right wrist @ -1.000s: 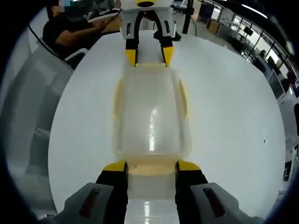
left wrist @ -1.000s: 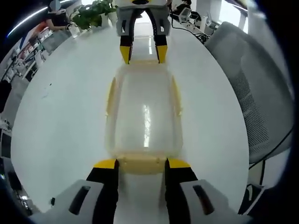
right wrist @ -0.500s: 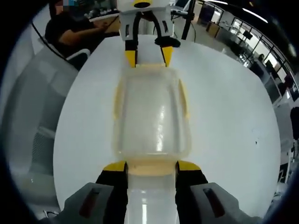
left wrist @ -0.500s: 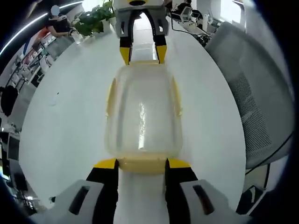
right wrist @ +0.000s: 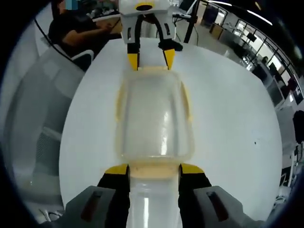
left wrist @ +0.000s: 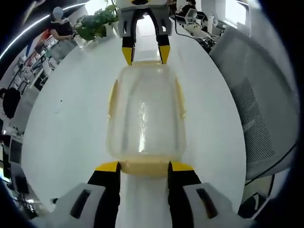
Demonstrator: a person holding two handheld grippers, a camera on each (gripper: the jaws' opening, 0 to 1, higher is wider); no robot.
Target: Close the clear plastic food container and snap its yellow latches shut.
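From the left gripper view a leafy green plant [left wrist: 97,21] stands at the far edge of the white worktop [left wrist: 61,128], and a grey mesh chair [left wrist: 256,109] sits off to one side. The right gripper view looks the opposite way: a person in a dark top [right wrist: 78,31] sits at a desk past the worktop [right wrist: 232,128], a grey chair [right wrist: 40,123] stands beside it, and rows of office desks run off into the distance.

The clear plastic food container [left wrist: 145,114] lies on the worktop between the 2 grippers, lid on, lengthwise along the line from one to the other. Yellow latches show on both long sides; one side latch [left wrist: 112,97] lies flat against the wall.

The left gripper [left wrist: 144,167] has its jaws set moderately apart, about as wide as the yellow end latch [left wrist: 144,166] at the near end, with 1 yellow-tipped jaw at either side of it. Whether the tips press on the latch or just stand beside it I cannot tell.

In the right gripper view the container [right wrist: 154,118] lies just ahead of the right gripper [right wrist: 154,169], whose jaws stand at the same moderate spread on either side of the other end latch [right wrist: 154,170]. Each gripper shows in the other's view at the container's far end, jaws straddling the end there.
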